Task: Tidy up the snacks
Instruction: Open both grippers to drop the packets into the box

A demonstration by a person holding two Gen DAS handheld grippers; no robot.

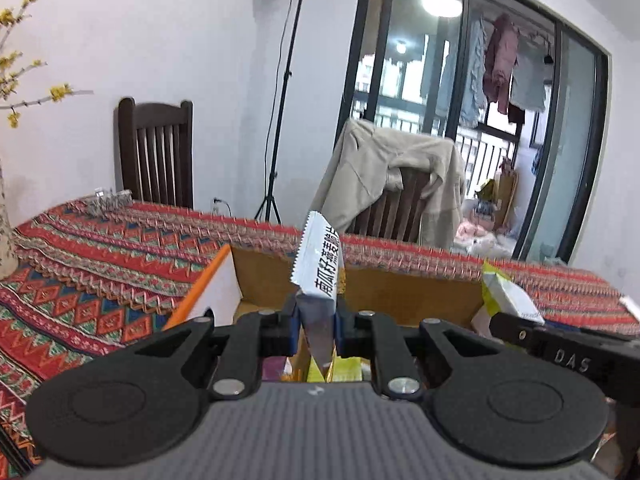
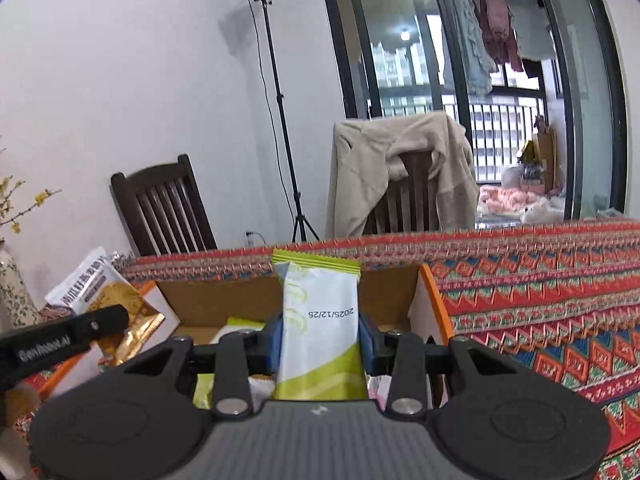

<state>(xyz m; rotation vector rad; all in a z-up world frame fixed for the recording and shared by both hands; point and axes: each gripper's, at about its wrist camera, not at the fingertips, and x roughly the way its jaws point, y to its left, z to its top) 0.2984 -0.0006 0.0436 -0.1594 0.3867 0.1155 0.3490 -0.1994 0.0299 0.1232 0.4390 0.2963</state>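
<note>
In the left wrist view, the left tool (image 1: 316, 326) is clamped on a silver-and-white snack packet (image 1: 318, 276), which is held edge-on and upright, its serrated top tilted slightly left; black Chinese characters are printed down its side. In the right wrist view, the right tool (image 2: 320, 344) is closed on a white-and-green snack packet (image 2: 320, 320), held flat-faced above the box, with a zigzag green seal at its top and the date "2025/12/25" printed upside down. Just beyond both tools an open cardboard box (image 2: 400, 292) with orange-edged white flaps is seen, and further packets lie inside it, partly hidden. The lettering "DAS" is read on the other tool's body in the left view, and "Genrobot.AI", blurred, in the right view. The box is carried by a table (image 2: 540, 300) covered in a red cloth with geometric patterns. Behind it stand a dark wooden chair (image 1: 158, 152) and a second chair draped with a beige jacket (image 2: 400, 168). A light stand (image 2: 280, 120) is set against the white wall, and laundry (image 1: 500, 64) is hung beyond the glass doors.
</note>
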